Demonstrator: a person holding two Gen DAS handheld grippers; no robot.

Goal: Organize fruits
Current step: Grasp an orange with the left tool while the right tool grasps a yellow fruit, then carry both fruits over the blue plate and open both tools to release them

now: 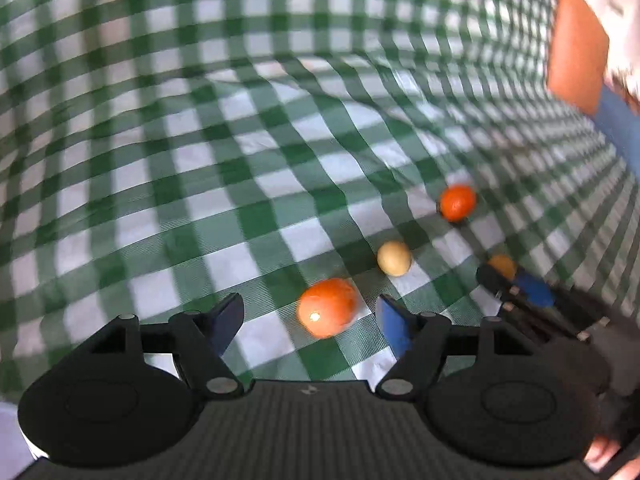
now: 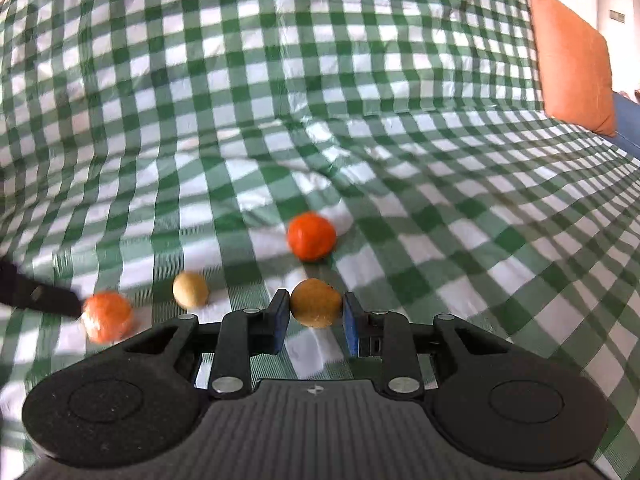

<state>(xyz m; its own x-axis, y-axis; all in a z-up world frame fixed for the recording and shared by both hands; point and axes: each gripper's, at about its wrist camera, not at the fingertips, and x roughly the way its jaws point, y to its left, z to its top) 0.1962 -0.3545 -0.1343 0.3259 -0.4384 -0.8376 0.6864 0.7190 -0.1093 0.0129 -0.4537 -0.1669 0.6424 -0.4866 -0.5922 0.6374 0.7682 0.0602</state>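
Right wrist view has the right gripper (image 2: 316,320) closed on a yellow-orange fruit (image 2: 316,307), pads pressing both its sides, lifted just off the green checked cloth (image 2: 440,208). At 12 o'clock of it lies a tangerine (image 2: 311,236); at 9 o'clock a pale yellow fruit (image 2: 190,289), and further that way a second tangerine (image 2: 107,316). Left wrist view shows the left gripper (image 1: 310,322) with jaws apart, that second tangerine between them but untouched. An orange cushion (image 2: 572,60) sits at 2 o'clock. No container shows; sorting looks barely begun, with three fruits loose
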